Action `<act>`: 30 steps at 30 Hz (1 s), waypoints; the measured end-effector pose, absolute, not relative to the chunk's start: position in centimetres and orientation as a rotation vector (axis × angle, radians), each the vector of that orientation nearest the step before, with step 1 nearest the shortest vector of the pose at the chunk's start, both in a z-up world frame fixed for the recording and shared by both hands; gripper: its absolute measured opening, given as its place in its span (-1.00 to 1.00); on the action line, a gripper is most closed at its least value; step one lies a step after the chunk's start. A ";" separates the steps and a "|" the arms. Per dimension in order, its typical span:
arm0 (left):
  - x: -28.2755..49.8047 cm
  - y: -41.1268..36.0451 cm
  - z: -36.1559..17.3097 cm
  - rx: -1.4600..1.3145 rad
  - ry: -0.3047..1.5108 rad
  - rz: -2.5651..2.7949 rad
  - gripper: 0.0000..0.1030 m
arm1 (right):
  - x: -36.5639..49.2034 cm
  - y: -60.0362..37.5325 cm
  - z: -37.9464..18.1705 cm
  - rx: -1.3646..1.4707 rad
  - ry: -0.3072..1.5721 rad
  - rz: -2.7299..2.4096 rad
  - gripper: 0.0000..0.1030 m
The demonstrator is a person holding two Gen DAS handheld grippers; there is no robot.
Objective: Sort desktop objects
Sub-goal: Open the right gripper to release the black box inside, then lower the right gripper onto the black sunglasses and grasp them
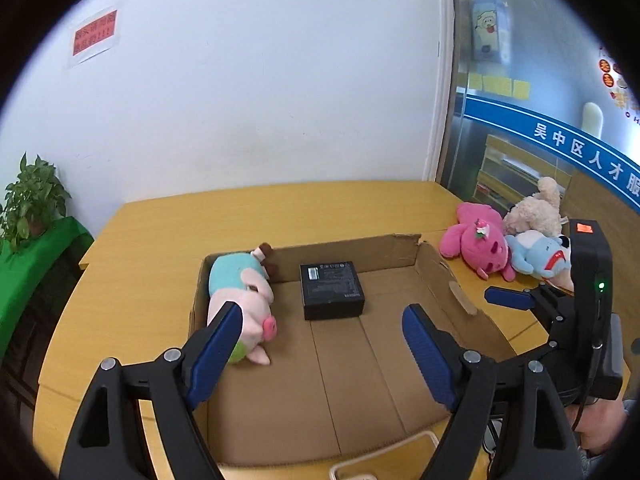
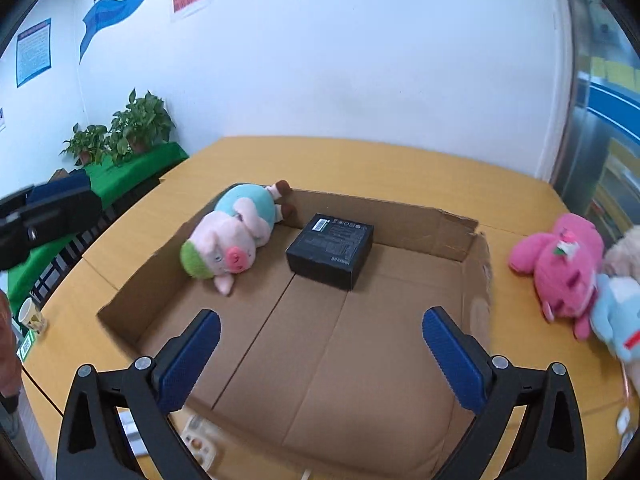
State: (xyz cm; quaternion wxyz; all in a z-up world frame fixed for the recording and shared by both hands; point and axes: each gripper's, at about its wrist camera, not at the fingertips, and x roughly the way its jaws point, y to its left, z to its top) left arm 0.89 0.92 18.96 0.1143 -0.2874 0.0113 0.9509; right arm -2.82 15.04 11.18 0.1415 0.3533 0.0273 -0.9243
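Note:
A shallow cardboard box [image 1: 340, 392] [image 2: 320, 360] lies on the yellow table. In it lie a pig plush [image 1: 244, 300] [image 2: 232, 236] at the left and a black box [image 1: 332, 290] [image 2: 332, 250] near the back wall. A pink plush [image 1: 476, 246] [image 2: 560, 264], a cream plush [image 1: 534, 210] and a blue plush [image 1: 538, 256] [image 2: 616, 316] lie on the table right of the box. My left gripper [image 1: 324, 348] is open and empty above the box's front. My right gripper [image 2: 320, 348] is open and empty; it also shows at the right of the left wrist view [image 1: 516, 300].
The yellow table [image 1: 280, 208] [image 2: 360, 164] stands against a white wall. Potted plants [image 2: 120, 132] on a green cloth stand to the left. A paper cup [image 2: 32, 316] stands at the table's left edge. Small items [image 2: 200, 440] lie in front of the box.

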 end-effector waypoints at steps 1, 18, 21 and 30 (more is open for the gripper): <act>1.8 0.7 18.8 -0.836 0.024 2.796 0.60 | -2.2 14.8 10.9 1.020 0.085 -2.670 0.99; 6.4 1.8 14.9 -0.865 0.012 2.758 0.60 | 6.9 17.2 10.4 0.974 -0.053 -2.683 0.99; 7.1 2.6 12.9 -0.954 -0.025 2.662 0.60 | 9.1 19.9 8.4 1.027 -0.137 -2.694 0.99; 10.4 8.6 5.6 -1.125 -0.049 2.336 0.60 | 13.8 27.5 -1.0 1.398 -0.415 -2.604 0.53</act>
